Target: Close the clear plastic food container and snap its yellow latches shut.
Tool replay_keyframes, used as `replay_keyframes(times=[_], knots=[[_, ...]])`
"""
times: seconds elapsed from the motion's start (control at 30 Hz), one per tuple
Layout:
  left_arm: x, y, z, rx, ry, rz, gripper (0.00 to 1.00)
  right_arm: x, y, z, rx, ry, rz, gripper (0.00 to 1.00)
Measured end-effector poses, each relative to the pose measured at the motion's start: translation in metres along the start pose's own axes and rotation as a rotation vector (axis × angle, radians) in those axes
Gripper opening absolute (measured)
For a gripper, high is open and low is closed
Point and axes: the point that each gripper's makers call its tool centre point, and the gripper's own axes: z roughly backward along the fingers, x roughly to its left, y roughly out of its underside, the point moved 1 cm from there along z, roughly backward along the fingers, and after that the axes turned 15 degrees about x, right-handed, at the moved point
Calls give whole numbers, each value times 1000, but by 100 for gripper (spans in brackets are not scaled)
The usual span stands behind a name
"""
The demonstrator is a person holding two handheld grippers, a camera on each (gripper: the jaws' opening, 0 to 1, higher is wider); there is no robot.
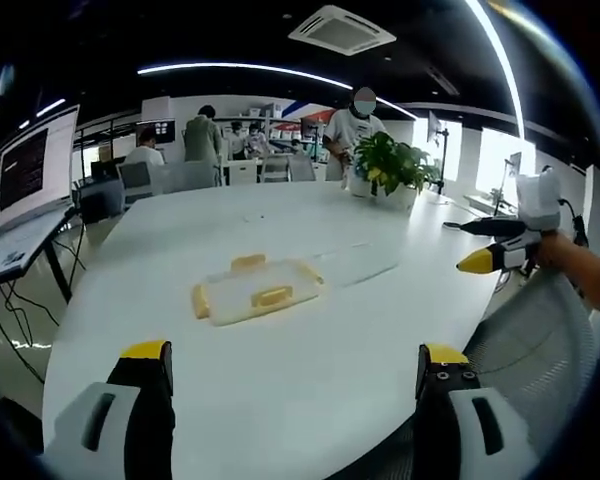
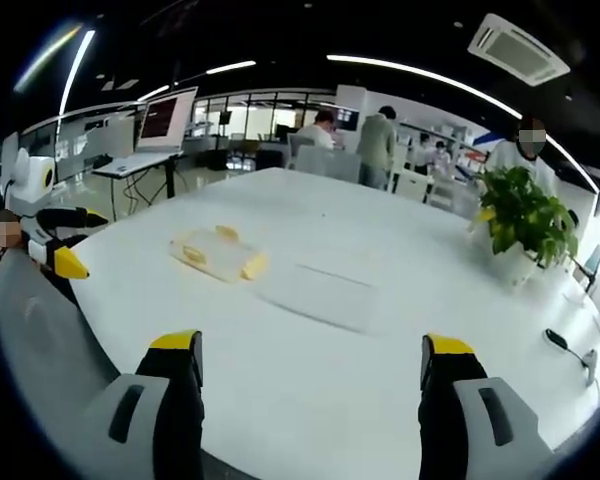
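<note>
Table [image 1: 310, 390]: big, white and rounded. It takes up most of both views.
Plant [image 1: 392, 165]: green leaves in a white pot, far across the table. People stand behind it.
Lid [image 2: 318, 292]: clear and flat. It lies on the table just to the right of the box in the right gripper view. It is hard to see and is not on the box yet.
Food container [image 1: 257, 292]: clear, lying flat near the middle of the table, a good way in front of both claws.
Yellow latches [image 1: 272, 296]: small yellow tabs on the edges of the box. I cannot tell how they sit.
Left gripper [image 1: 295, 365]: jaws wide apart, holding nothing, over the near edge of the table.
Right gripper [image 2: 310, 355]: jaws wide apart too, and empty.
How to do it well: I think the lid comes first. Pick it up by one edge, line it up over the box, lay it down flat, then press each latch until it clicks.
</note>
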Motion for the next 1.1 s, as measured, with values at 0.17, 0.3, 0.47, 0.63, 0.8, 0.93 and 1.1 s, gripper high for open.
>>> replay_keyframes(times=[0.17, 0.3, 0.47, 0.63, 0.8, 0.93, 1.1], knots=[[0, 1, -1, 3, 10, 15, 99, 0, 2, -1, 14, 1, 3, 86], [0, 0, 0, -4, 10, 13, 99, 0, 4, -1, 25, 2, 6, 86], [-1, 0, 0, -7, 14, 18, 99, 1, 6, -2, 33, 7, 19, 84], [-1, 1, 0, -5, 21, 27, 99, 1, 8, -2, 44, 5, 16, 85], [-1, 2, -1, 5, 23, 22, 99, 0, 9, -3, 51, 10, 11, 85], [0, 2, -1, 6, 22, 28, 99, 1, 10, -3, 57, 8, 10, 85], [-1, 4, -2, 17, 22, 26, 99, -1, 8, -2, 51, 9, -8, 86]])
